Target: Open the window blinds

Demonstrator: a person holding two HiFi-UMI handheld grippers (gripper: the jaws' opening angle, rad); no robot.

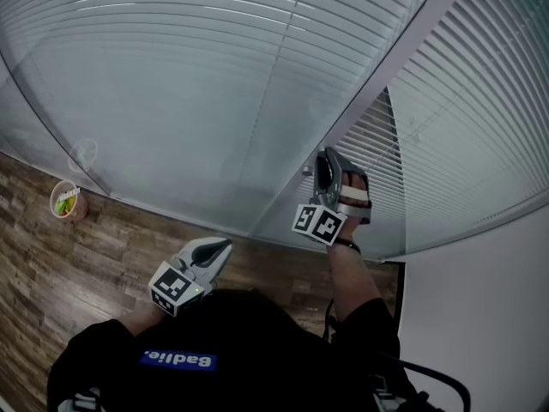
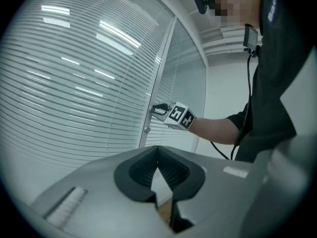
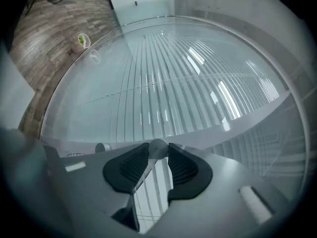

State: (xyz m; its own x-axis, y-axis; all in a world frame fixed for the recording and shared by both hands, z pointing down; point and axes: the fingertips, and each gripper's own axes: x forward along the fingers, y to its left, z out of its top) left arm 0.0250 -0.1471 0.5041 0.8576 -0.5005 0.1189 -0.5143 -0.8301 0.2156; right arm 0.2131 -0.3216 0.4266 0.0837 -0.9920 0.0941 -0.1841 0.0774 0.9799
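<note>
White slatted blinds (image 1: pixel 189 75) hang shut behind glass on both sides of a grey frame post (image 1: pixel 377 84). My right gripper (image 1: pixel 324 154) reaches level to that post. In the right gripper view its jaws close on a small round silver knob (image 3: pixel 158 148), with a pad against each side. From the left gripper view, the right gripper (image 2: pixel 154 108) is at the post just above a second small knob (image 2: pixel 147 130). My left gripper (image 1: pixel 225 245) hangs lower and to the left, away from the glass. It is shut with nothing in it, and its pads (image 2: pixel 151 170) meet at the tip.
A paper cup (image 1: pixel 65 201) with something green in it stands on the wood floor (image 1: pixel 86 256) by the glass at left. A white wall (image 1: pixel 480 316) closes off the right side. A cable runs from the person's right arm.
</note>
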